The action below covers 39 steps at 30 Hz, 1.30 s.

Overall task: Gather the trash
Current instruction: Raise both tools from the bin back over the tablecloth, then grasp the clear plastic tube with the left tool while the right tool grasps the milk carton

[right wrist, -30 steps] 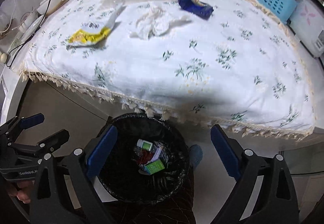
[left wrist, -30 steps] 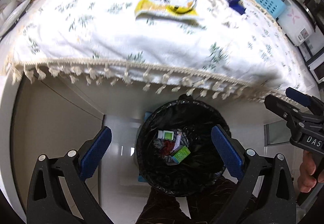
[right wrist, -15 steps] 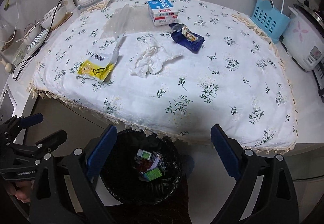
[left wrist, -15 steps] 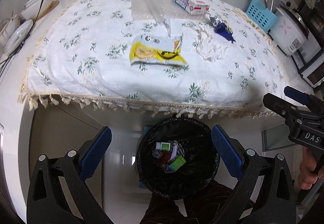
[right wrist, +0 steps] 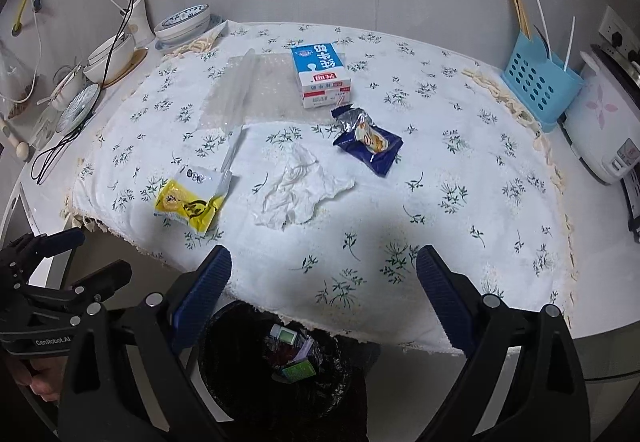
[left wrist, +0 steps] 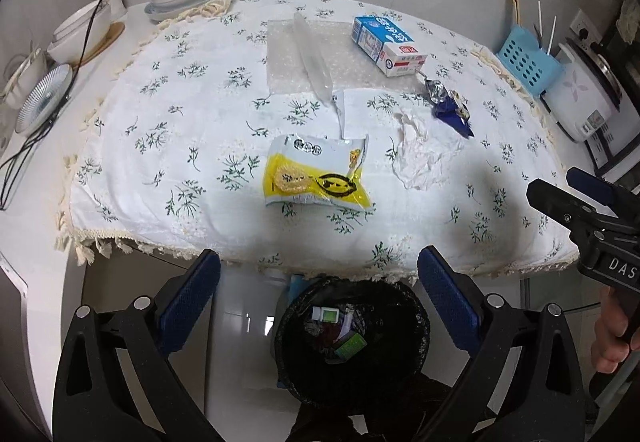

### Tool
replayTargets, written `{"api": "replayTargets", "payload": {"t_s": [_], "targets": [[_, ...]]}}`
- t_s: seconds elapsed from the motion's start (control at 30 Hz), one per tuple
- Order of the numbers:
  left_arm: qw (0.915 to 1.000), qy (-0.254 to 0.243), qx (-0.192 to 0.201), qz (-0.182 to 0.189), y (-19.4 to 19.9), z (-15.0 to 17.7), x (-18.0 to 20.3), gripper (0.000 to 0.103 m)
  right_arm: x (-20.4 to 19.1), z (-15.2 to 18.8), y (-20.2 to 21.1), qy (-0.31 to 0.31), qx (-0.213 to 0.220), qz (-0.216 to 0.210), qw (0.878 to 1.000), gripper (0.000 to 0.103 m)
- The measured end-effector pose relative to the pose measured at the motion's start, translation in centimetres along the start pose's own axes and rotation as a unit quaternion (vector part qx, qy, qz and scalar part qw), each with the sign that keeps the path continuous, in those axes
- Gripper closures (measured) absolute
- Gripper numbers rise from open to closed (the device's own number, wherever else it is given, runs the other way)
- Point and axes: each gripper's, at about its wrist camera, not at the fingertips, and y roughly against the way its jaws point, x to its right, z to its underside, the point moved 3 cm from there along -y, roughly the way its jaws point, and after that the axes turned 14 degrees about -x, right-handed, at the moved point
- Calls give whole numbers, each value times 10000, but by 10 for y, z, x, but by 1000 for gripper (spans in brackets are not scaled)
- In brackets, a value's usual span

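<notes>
Both the left gripper [left wrist: 319, 288] and right gripper [right wrist: 323, 286] are held wide open and empty, a lined trash bin [left wrist: 352, 338] framed between the fingers, a yellow wrapper [left wrist: 316, 178] beyond them on the table [left wrist: 160, 162].

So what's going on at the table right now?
A person holds both grippers open and empty at the near edge of the table. The left gripper and right gripper hang above the black-lined trash bin, which already holds a few scraps. Left on the floral tablecloth: a yellow snack packet, a crumpled tissue, a dark blue wrapper, a milk carton and clear plastic wrap.
</notes>
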Motion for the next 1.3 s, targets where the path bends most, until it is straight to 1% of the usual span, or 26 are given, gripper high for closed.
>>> {"api": "replayTargets", "payload": {"t_s": [0.27, 0.67, 0.83, 1.0, 1.13, 1.3], "targets": [[10000, 14, 9, -65, 2, -43, 1, 6, 7, -41, -4, 114, 46, 45, 9999, 13], [9993, 326, 63, -171, -7, -121, -9, 6, 17, -112, -25, 278, 76, 24, 9996, 13], [9986, 429, -64, -291, -29, -154, -15, 7, 17, -144, -47, 406, -49, 0, 9992, 13], [9977, 540, -239, -326, -57, -187, -20, 7, 15, -175, -76, 584, -213, -51, 9981, 13], [9969, 559, -364, -420, -80, -211, -20, 9, 16, -193, -99, 650, -398, -120, 9970, 13], [9952, 709, -483, -479, -100, -231, -21, 10, 15, -211, -120, 726, -580, -210, 9954, 13]]}}
